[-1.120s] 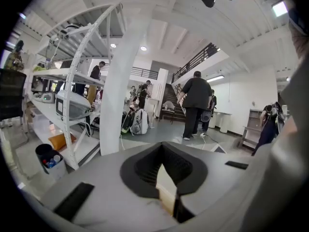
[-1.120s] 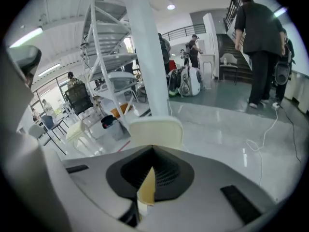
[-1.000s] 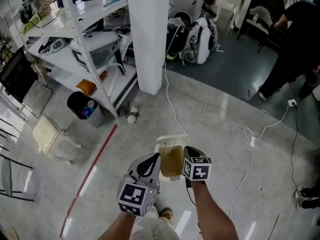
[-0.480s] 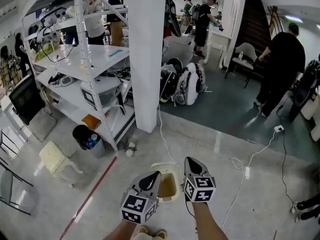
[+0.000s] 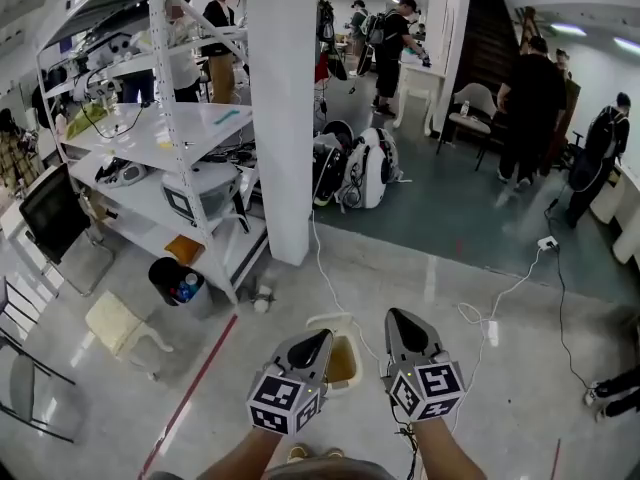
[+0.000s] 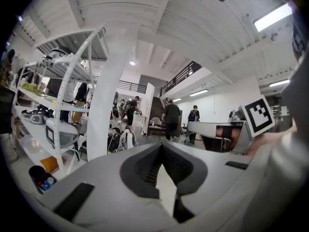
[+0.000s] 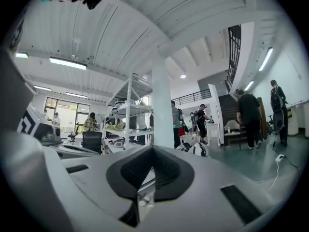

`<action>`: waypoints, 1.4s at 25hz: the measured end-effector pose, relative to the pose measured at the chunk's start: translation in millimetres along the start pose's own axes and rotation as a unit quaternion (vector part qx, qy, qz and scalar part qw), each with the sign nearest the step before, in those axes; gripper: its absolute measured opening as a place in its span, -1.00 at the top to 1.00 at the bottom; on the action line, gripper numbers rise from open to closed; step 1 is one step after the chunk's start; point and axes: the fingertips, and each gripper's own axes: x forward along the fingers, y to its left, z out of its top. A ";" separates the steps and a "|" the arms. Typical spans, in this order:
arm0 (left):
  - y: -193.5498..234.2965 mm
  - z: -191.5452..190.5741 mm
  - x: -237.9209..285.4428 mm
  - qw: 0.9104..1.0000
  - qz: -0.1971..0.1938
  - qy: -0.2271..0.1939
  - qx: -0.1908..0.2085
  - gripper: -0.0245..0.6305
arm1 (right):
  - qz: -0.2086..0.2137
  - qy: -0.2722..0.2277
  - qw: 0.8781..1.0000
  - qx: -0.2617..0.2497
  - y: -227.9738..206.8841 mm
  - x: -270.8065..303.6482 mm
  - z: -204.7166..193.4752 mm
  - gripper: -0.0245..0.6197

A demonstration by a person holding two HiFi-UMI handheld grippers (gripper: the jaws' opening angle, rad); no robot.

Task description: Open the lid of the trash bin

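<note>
Both grippers are hanging low in the head view w/ the trash bin (image 5: 330, 322) sitting on the floor right between them. It's a small cream bin and its brownish inside is showing from above, so the top is looking open (can't really make out the lid itself tho). In that view the left gripper (image 5: 317, 340) is sitting just left of the bin and the right gripper (image 5: 397, 318) just right of it. In the left gripper view the jaws are pressing together at the tips, w/ only a thin sliver of floor showing lower down and nothing between them. Same deal in the right gripper view: jaws are meeting at the tips, nothing gripped. Both are pointing out across the room, not down at the bin. Beyond the bin a white pillar (image 5: 283, 108) is standing, w/ a white shelf rack (image 5: 160, 158) to its left and a black bucket (image 5: 178, 280) w/ bottles in it at the rack's foot. A white cable (image 5: 505, 293) is snaking over the floor on the right, and ppl are standing around in the bg.
</note>
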 end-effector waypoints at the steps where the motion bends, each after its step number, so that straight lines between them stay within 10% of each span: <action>1: -1.6 2.6 -3.4 1.000 -0.003 -0.001 0.002 0.93 | 0.004 -0.003 1.000 0.001 5.6 -6.6 2.9 0.82; 35: -29.9 -14.7 -32.0 0.999 -0.045 -0.001 0.014 0.93 | 0.056 -0.015 0.998 0.014 62.0 -63.7 -39.7 0.82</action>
